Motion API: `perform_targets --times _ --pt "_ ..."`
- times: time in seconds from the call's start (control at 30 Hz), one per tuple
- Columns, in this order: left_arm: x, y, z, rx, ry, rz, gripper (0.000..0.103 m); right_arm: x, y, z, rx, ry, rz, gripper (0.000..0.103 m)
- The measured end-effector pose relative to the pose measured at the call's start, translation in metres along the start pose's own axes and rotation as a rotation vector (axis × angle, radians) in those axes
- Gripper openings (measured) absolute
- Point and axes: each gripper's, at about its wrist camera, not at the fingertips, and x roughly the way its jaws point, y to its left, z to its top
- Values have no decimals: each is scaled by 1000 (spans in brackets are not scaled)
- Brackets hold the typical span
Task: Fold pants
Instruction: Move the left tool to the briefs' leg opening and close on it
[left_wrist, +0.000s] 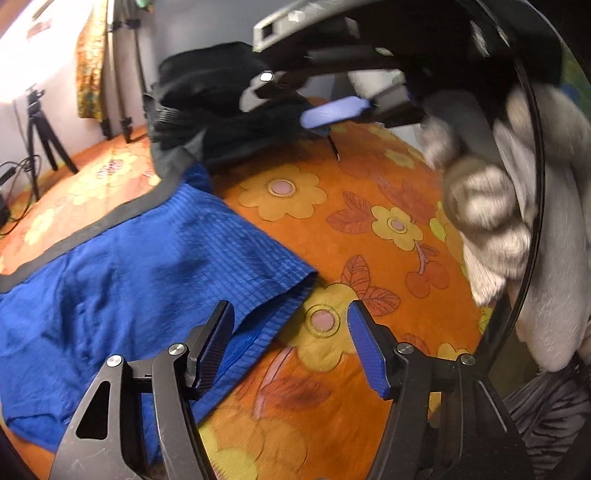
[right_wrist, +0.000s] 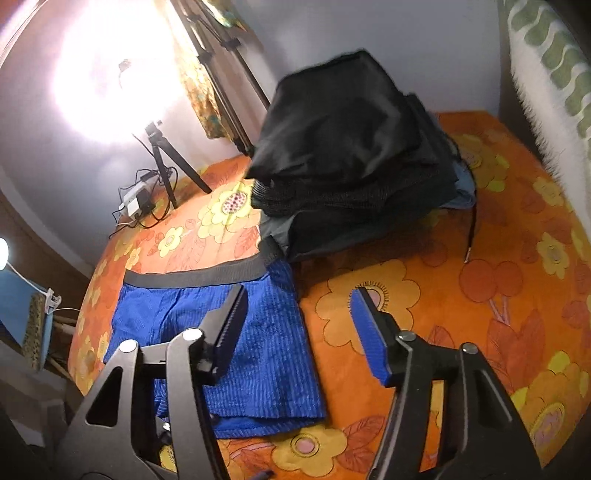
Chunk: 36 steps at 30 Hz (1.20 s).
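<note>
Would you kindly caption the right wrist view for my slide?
Open right gripper hovers over blue shorts on the floral bedsheet, beside stacked dark clothes.

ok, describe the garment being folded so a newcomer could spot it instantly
Start from the orange floral bedspread. In front of the pile of dark folded clothes lie the blue shorts, flat on the spread. They are the only bright blue piece, ribbed in texture with a dark grey waistband, while the clothes behind are all black or grey.

Orange floral bedspread (right_wrist: 480, 229); glaring lamp (right_wrist: 107, 81); tripod (right_wrist: 166, 166)
</note>
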Motion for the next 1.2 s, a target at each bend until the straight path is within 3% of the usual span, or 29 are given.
perform_targets --times 0.27,0.43,0.6,0.73,1.2 --pt "39 -10 6 35 26 52 63 40 -22 14 17 76 33 54" --pt "49 -11 11 55 14 86 56 55 -27 17 17 104 41 54" --pt "52 -3 17 19 -7 77 21 71 -25 17 14 135 72 54" --pt "49 13 21 -56 -17 21 8 87 -19 18 -2 155 75 54" --pt "19 16 19 -103 -80 -39 6 129 -8 23 10 207 152 52"
